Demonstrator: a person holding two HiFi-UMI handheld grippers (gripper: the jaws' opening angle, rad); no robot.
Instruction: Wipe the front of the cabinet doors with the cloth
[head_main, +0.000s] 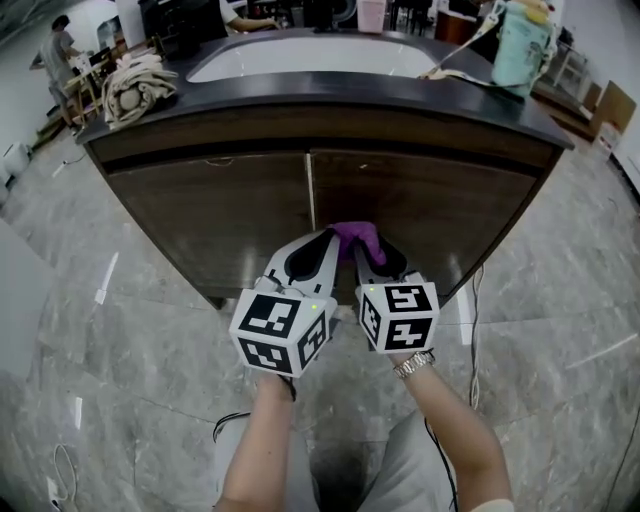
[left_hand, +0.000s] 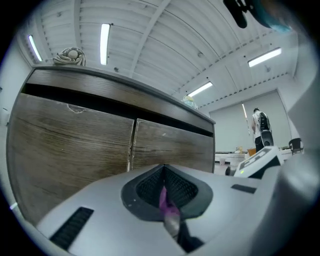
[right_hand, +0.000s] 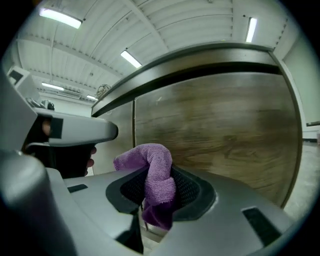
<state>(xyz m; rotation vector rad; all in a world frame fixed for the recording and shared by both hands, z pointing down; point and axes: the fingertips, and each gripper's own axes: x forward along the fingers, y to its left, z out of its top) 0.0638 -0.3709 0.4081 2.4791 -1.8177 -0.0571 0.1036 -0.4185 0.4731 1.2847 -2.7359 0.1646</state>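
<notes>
In the head view, the left gripper (head_main: 318, 248) and the right gripper (head_main: 368, 255) are held side by side, tips close together. Both are pointed at the dark brown wood-grain cabinet doors (head_main: 220, 215). A purple microfibre cloth (head_main: 357, 238) is bunched at the tips, just ahead of the right gripper and beside the left one, close to the seam between the two doors. Above and beyond both tools a dark curved countertop (head_main: 330, 92) is seen. A beige bundled rag (head_main: 135, 85) lies on it, far to the left of the left gripper.

In the left gripper view, the jaws are closed together, and a thin sliver of the purple microfibre cloth (left_hand: 163, 199) is pinched in the slit between the pads. The cabinet doors (left_hand: 75, 145) fill the space ahead of the jaws, and the right gripper (left_hand: 260, 160) is seen off to the right.

In the right gripper view, the jaws are clamped on the purple microfibre cloth (right_hand: 157, 172). It rises from between the pads and curls over to the left. The right-hand door (right_hand: 220, 125) stands just ahead.
</notes>
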